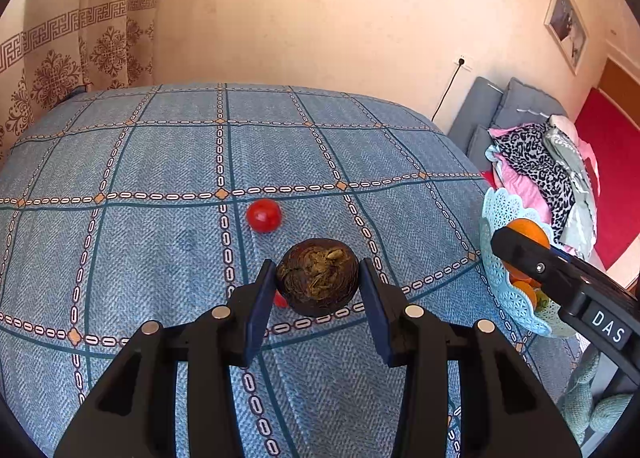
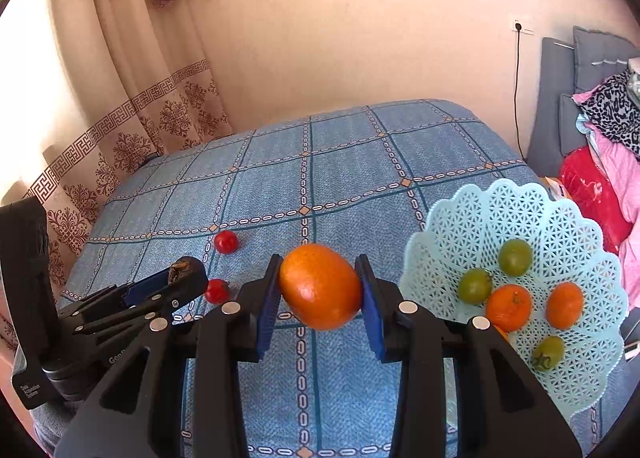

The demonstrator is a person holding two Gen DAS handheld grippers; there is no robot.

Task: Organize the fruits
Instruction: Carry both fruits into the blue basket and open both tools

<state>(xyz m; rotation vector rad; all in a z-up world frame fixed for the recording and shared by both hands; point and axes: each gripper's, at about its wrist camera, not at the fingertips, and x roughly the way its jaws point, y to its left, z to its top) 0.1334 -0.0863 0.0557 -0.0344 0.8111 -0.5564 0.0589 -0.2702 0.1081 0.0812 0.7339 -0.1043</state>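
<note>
My left gripper [image 1: 318, 288] is shut on a dark brown, rough round fruit [image 1: 316, 272], held just above the blue checked tablecloth [image 1: 160, 242]. A red cherry tomato [image 1: 263, 215] lies beyond it, and a second one [image 1: 280, 300] peeks out under the left finger. My right gripper [image 2: 320, 272] is shut on an orange [image 2: 320, 290], lifted off the cloth to the left of the pale blue lattice basket [image 2: 480, 202]. In the right wrist view the left gripper [image 2: 188, 278] sits low at the left with both tomatoes [image 2: 226, 241] [image 2: 217, 291] near it.
The basket holds several green and orange fruits [image 2: 509, 307] and stands at the table's right edge. A grey sofa with piled clothes [image 1: 536, 162] is past that edge. A patterned curtain [image 2: 132, 146] hangs behind the left side, and a power cable [image 2: 517, 98] runs down the wall.
</note>
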